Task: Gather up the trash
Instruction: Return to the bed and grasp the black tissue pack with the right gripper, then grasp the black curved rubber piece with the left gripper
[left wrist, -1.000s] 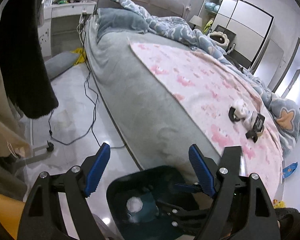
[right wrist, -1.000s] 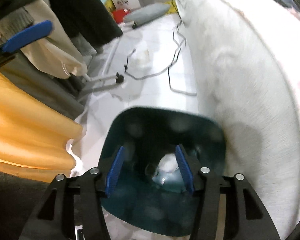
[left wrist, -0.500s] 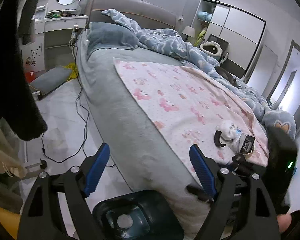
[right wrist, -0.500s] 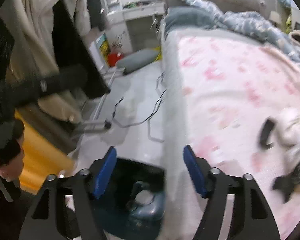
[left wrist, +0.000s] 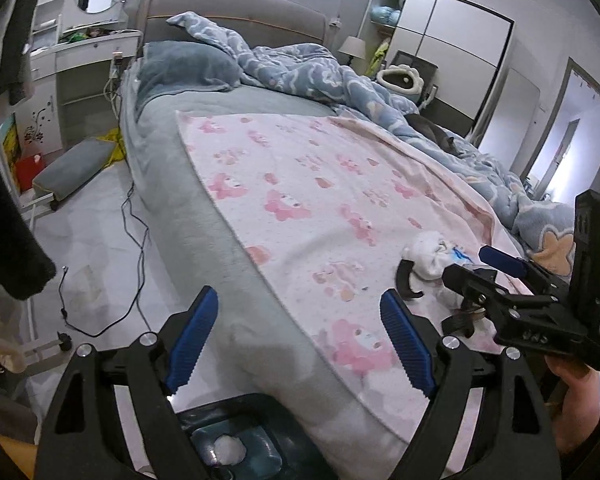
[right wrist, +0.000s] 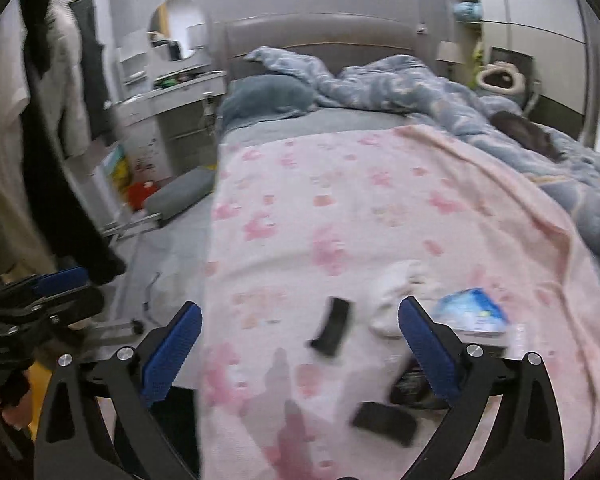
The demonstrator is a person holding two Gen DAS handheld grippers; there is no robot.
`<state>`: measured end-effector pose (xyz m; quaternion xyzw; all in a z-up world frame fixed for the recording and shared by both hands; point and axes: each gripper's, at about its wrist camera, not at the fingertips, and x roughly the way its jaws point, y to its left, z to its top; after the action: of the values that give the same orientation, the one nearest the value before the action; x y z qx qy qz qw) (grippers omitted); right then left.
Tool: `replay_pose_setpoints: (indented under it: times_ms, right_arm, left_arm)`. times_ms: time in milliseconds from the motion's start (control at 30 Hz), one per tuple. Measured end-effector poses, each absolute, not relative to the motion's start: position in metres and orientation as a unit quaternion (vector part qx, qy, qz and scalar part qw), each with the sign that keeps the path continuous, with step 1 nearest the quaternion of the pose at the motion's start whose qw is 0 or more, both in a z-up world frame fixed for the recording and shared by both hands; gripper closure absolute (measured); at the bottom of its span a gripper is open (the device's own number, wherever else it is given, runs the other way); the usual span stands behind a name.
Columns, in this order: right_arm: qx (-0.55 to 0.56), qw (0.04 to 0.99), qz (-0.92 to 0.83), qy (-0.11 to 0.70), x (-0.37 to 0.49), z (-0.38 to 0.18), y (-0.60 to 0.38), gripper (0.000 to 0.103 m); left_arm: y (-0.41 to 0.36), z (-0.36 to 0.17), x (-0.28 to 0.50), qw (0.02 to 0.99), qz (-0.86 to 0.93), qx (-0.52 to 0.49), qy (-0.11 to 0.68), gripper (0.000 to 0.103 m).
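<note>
— So where do both grippers stand?

— Over the near edge of the bed (left wrist: 203,240). The left gripper (left wrist: 300,344) has its blue pads spread wide with nothing between them; below it, on the floor against the mattress side, sits the dark teal trash bin (left wrist: 259,408) with a white crumpled wad (left wrist: 228,449) inside.

— And the right one?

— The right gripper (right wrist: 300,344) has just been opening, and its jaws are spread wide and empty. It points across the pink patterned blanket (right wrist: 360,208).

— Where is the trash?

— On that blanket, at the near right. A crumpled white tissue (right wrist: 396,292) lies just beyond the right pad, a blue-and-white packet (right wrist: 470,314) is to its right, and a black curved piece (right wrist: 332,326) to its left. Another black piece (right wrist: 384,422) lies nearer. The right view is blurred, so I cannot tell what the black pieces are.

— Anything from the left view?

— The same tissue (left wrist: 430,254) shows there, beside the right gripper's tips (left wrist: 472,280), apart from them.
</note>
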<state>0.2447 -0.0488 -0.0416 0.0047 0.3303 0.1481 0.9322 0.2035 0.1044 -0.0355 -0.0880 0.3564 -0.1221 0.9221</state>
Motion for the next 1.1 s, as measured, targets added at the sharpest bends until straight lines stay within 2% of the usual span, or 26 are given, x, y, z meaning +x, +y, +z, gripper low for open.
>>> replay_pose_setpoints:
  times_ms: [367, 667, 900, 967, 1067, 1100]
  right_arm:
    - [0.043, 0.938, 0.067, 0.337, 0.26, -0.052, -0.107, 0.003]
    - [0.032, 0.921, 0.052, 0.385, 0.266, -0.073, -0.12, 0.003]
    - [0.014, 0.923, 0.053, 0.381, 0.263, -0.076, -0.125, 0.004]
    - [0.014, 0.923, 0.059, 0.381, 0.264, -0.076, -0.126, 0.006]
    - [0.008, 0.922, 0.059, 0.382, 0.265, -0.077, -0.124, 0.017]
    - [0.002, 0.923, 0.058, 0.381, 0.265, -0.077, -0.123, 0.025]
  left_arm:
    - [0.061, -0.044, 0.222, 0.916, -0.149, -0.065, 0.367, 0.018]
    - [0.028, -0.057, 0.226, 0.908, -0.181, -0.047, 0.376, 0.017]
    - [0.001, -0.066, 0.224, 0.9, -0.202, -0.031, 0.384, 0.017]
    - [-0.007, -0.069, 0.224, 0.898, -0.209, -0.027, 0.386, 0.017]
    - [-0.02, -0.075, 0.223, 0.894, -0.217, -0.019, 0.391, 0.017]
    - [-0.024, -0.076, 0.223, 0.893, -0.219, -0.017, 0.393, 0.017]
